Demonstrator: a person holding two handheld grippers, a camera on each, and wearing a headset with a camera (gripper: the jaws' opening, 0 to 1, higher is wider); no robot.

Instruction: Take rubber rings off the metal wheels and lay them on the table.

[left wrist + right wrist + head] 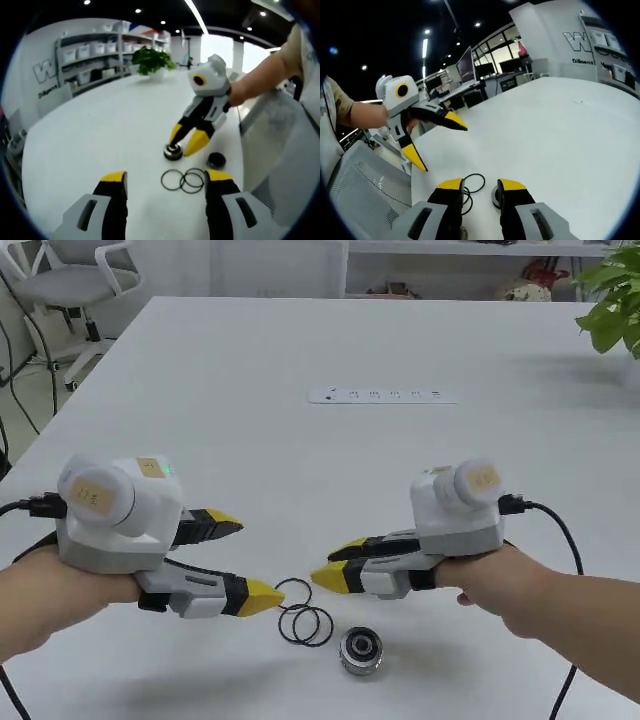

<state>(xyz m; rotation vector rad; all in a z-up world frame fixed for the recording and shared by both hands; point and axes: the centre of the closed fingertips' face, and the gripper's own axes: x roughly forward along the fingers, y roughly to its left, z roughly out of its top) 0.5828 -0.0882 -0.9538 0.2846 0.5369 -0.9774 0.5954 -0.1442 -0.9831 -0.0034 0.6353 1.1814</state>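
Note:
Three thin black rubber rings point(305, 616) lie overlapping on the white table point(300, 440), between the two grippers. A metal wheel point(360, 650) sits just right of them, near the front edge. My left gripper point(255, 560) hovers left of the rings, its jaws wide open and nothing in them; its own view has the rings point(184, 180) just past the tips. My right gripper point(328, 565) points left with its jaws a little apart. A second metal wheel point(173, 151) rests on the table at its tips, seen again as the wheel point(495, 196) between them.
A white power strip point(383, 395) lies flat at mid-table. A green plant point(612, 300) stands at the far right corner, and an office chair point(75, 280) beyond the far left edge. Cables trail from both grippers toward the person.

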